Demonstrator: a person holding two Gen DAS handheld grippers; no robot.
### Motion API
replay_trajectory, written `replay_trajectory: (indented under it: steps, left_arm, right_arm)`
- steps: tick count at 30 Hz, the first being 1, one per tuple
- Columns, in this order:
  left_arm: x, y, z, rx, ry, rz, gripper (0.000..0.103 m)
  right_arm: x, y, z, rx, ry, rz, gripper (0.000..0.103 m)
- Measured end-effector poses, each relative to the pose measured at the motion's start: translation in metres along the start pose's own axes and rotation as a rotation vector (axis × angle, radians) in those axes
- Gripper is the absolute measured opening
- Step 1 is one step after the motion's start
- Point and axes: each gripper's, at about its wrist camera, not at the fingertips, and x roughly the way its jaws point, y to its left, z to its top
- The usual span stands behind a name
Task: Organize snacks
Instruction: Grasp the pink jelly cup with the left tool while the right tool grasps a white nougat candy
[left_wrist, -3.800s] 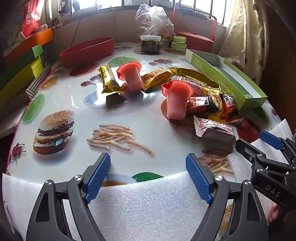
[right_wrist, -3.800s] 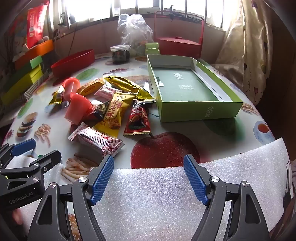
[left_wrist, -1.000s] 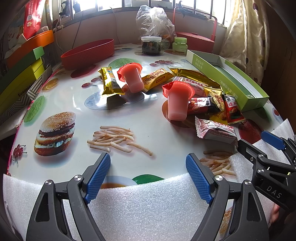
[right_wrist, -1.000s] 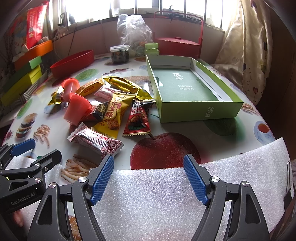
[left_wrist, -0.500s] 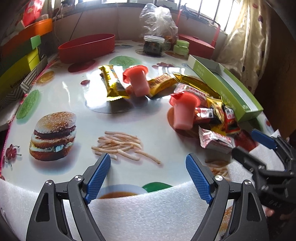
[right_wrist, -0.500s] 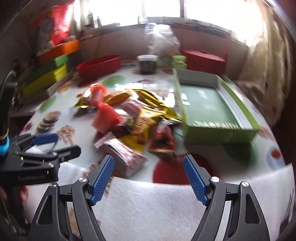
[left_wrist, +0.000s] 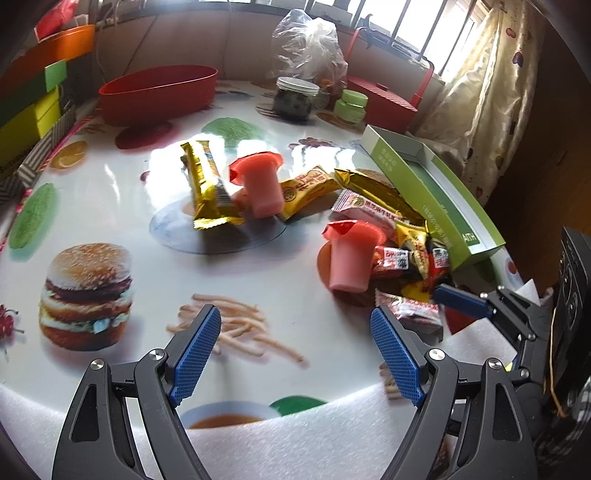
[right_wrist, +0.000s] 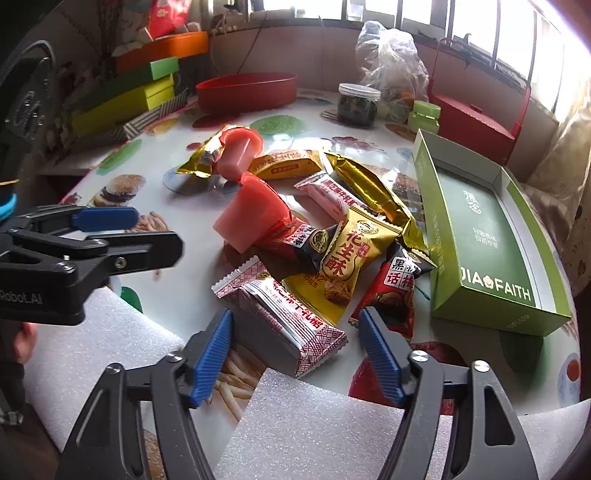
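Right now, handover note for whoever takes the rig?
Right gripper: jaws closing around the white-red packet, pads not yet on it.
Left gripper: open, empty, over the table edge.
Snacks: all loose in a pile beside the green box; two pink cups among them.
Done: nothing boxed; the box is empty.
Left: every snack.

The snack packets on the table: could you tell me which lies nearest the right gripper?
The red-and-white patterned packet, lying between the right gripper's closing jaws; the other packets sit farther back in the pile.
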Motion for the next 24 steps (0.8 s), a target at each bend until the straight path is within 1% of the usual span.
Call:
replay_trajectory:
  steps: [1, 3, 4, 6, 9, 13, 18, 24]
  left_arm:
    - [0.002, -0.002, 0.003, 0.001, 0.002, -0.007, 0.084]
    - [0.004, -0.004, 0.007, 0.004, 0.004, -0.029, 0.084]
    - [0.006, -0.006, 0.009, 0.006, 0.008, -0.039, 0.084]
    - [0.009, -0.009, 0.014, 0.011, 0.009, -0.049, 0.084]
    - [0.014, -0.013, 0.021, 0.017, 0.009, -0.062, 0.084]
    - [0.022, -0.014, 0.027, 0.017, 0.011, -0.078, 0.083]
    - [0.031, -0.012, 0.031, 0.019, 0.029, -0.082, 0.067]
    - [0.037, -0.017, 0.033, 0.04, 0.037, -0.093, 0.065]
  right_arm:
    - [0.0, -0.001, 0.0, 0.002, -0.002, -0.002, 0.064]
    - [-0.001, -0.001, -0.001, 0.007, -0.006, 0.004, 0.053]
    - [-0.002, -0.001, -0.001, 0.006, -0.008, 0.007, 0.051]
    - [-0.002, 0.0, 0.0, 0.003, -0.014, -0.005, 0.042]
    - [-0.004, -0.003, -0.001, 0.016, -0.022, 0.006, 0.038]
    - [-0.008, -0.005, -0.003, 0.039, -0.039, 0.036, 0.034]
    - [-0.017, -0.008, -0.005, 0.079, -0.069, 0.04, 0.032]
    - [-0.031, -0.017, -0.008, 0.135, -0.09, 0.02, 0.031]
